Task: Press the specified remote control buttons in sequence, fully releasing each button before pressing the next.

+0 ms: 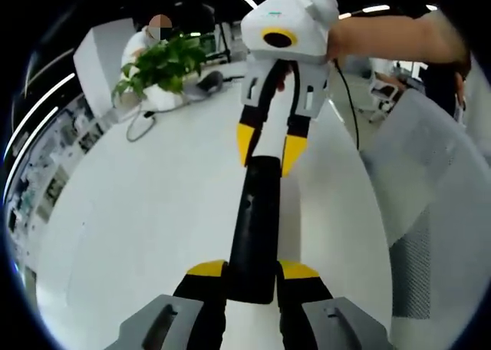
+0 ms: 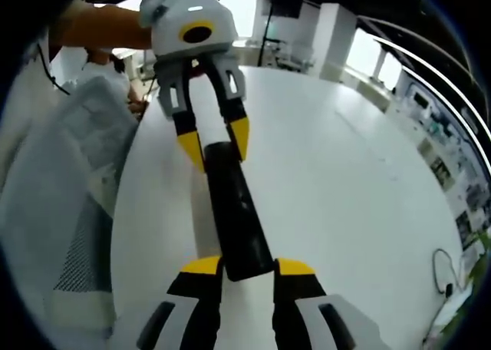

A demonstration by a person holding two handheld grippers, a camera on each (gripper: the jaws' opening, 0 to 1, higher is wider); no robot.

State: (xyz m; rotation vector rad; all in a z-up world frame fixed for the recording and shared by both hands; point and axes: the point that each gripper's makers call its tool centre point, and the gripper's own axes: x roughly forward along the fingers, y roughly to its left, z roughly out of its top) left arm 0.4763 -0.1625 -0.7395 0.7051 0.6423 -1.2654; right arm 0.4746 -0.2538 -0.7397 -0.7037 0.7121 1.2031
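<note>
White and bare, the round surface (image 1: 153, 212) is stretching out in an open office, with a potted green plant (image 1: 165, 62) and a loose cable (image 1: 142, 123) sitting at its far left edge in the left gripper view. Above it, a long black remote control (image 1: 255, 227) is being held at both ends. The left hand-held gripper (image 1: 253, 272) is clamping its yellow-tipped jaws on the near end, while the right hand-held gripper (image 1: 265, 144) is closing on the far end, apparently to steady it. In the right gripper view, the remote control (image 2: 236, 219) is running from the right hand-held gripper (image 2: 247, 267) to the left hand-held gripper (image 2: 219, 144). No button press appears to be underway. A mesh chair (image 1: 430, 212) is standing beside the surface.
</note>
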